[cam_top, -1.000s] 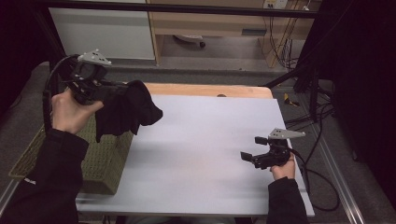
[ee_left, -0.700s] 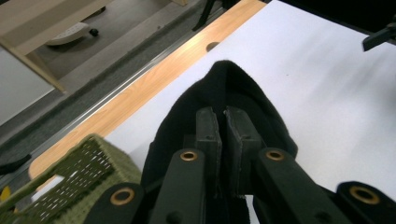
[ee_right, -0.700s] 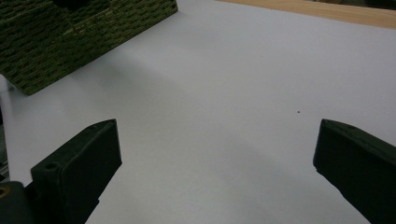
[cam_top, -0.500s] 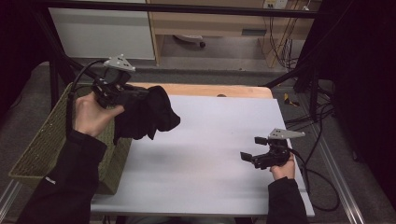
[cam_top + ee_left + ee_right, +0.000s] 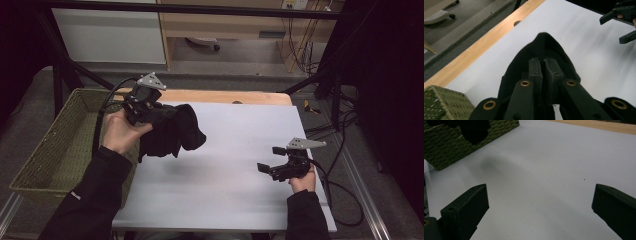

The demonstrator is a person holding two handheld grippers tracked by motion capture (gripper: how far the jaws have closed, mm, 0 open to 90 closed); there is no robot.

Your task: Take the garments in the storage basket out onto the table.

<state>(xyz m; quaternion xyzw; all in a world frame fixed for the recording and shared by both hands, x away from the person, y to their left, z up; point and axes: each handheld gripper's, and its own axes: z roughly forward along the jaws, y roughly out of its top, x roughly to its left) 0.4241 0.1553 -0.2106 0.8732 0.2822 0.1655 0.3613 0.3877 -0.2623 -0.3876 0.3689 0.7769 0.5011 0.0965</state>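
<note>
While the right hand-held gripper [image 5: 266,162] rests spread, the left hand-held gripper [image 5: 543,65] pinches a limp, crumpled black cloth [image 5: 172,132].

You are not looking at any readable text, label, brand, number or sign in these views.
</note>
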